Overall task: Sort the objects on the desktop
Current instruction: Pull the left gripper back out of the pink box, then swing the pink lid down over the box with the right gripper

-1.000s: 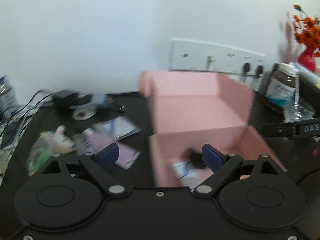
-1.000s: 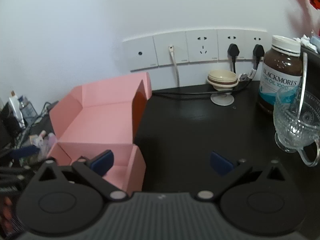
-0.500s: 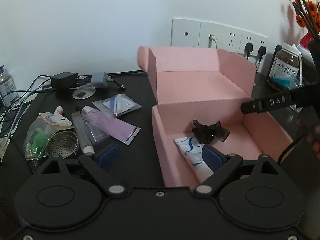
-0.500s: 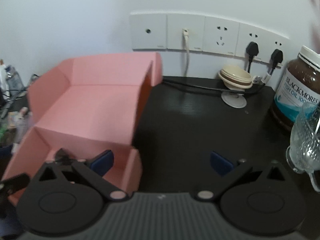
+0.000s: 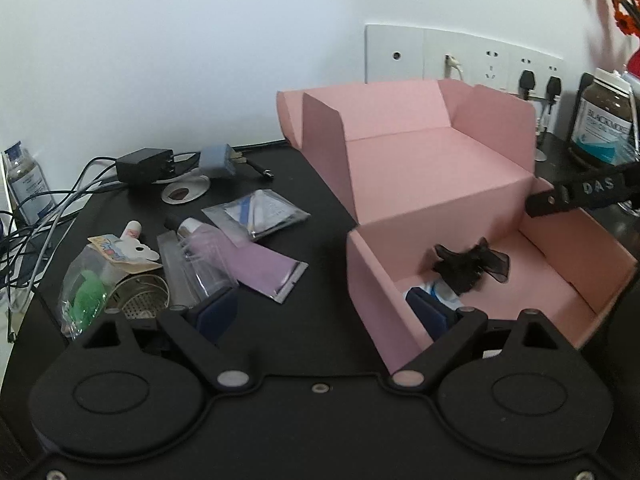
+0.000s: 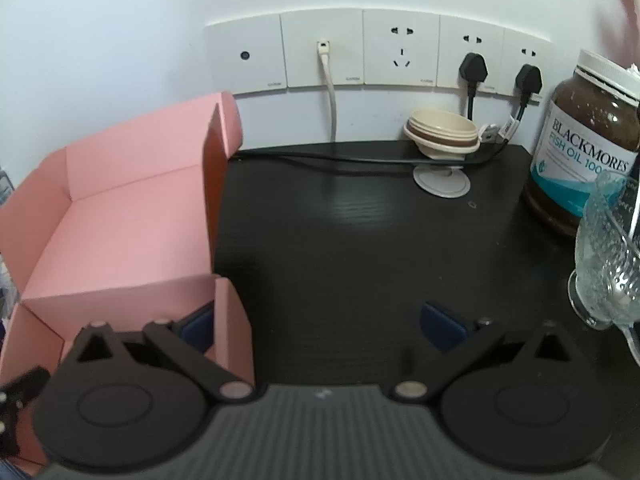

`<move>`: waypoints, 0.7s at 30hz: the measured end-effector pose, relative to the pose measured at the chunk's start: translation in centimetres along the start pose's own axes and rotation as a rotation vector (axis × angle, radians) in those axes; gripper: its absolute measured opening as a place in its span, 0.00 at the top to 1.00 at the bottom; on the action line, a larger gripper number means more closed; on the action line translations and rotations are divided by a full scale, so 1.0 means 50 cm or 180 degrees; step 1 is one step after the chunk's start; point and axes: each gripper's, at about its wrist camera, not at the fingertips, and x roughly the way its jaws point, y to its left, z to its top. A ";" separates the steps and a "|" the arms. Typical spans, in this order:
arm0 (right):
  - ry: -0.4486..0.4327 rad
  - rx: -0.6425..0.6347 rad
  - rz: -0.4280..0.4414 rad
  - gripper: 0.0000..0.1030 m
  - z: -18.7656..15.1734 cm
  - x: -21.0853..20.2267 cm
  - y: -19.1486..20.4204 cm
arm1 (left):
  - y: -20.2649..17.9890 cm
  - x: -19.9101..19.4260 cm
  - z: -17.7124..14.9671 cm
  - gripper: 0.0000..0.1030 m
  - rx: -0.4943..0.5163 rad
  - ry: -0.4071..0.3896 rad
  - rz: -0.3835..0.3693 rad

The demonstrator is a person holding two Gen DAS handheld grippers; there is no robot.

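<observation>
Left wrist: pink box (image 5: 440, 168) right of left hand-held gripper (image 5: 324, 312).

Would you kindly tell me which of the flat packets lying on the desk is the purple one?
The purple sachet, nearest the left gripper. The clear foil packet behind it shows a blue and white insert instead.

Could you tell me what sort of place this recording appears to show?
Probably a home desk or side table against a wall: a dark desktop under a row of wall sockets, with chargers and cables, a fish oil jar and toiletry tubes beside a pink box.
</observation>
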 end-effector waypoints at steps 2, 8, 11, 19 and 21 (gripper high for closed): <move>0.0009 0.0014 0.0015 0.01 0.001 0.001 -0.003 | 0.002 0.004 0.004 0.09 -0.0029 0.0016 0.0021; 0.0027 -0.0002 0.0068 0.01 0.010 -0.002 -0.005 | 0.000 -0.013 0.004 0.10 -0.0113 -0.0006 -0.0050; -0.0041 -0.0012 0.0275 0.01 0.025 -0.016 -0.015 | -0.004 -0.029 0.006 0.10 -0.0161 -0.0050 -0.0086; -0.0183 -0.0346 0.1091 0.01 0.097 -0.030 -0.038 | -0.035 -0.017 0.000 0.10 -0.0024 0.0085 -0.0056; -0.0144 -0.0320 0.1243 0.01 0.118 -0.015 -0.048 | -0.038 -0.011 -0.001 0.10 -0.0013 0.0114 -0.0030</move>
